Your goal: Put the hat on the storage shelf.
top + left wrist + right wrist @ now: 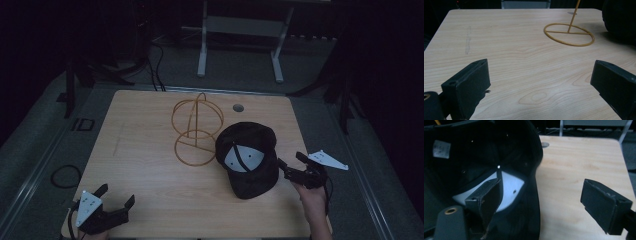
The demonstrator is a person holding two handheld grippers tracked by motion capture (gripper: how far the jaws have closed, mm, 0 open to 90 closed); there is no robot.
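A wire hat stand [197,131] stands mid-table [145,165]; a cable loop [65,176] lies on the floor

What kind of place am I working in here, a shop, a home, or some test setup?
Most likely a dim lab or recording bay, not a home: a bare wooden table with a cable port, loose cables on a carpeted floor, and a metal-framed bench behind it.

Left gripper [116,196]: matte black body, two blocky black jaws w/ squared tips, grey three-cornered plate on top bearing small dark dots, brass-ringed hole near the jaw base. Right gripper [289,164]: same black build, pale grey triangular plate, dark cable trailing by the wrist; jaw pads look scuffed, edges frayed. Forearm bare, no sleeve.
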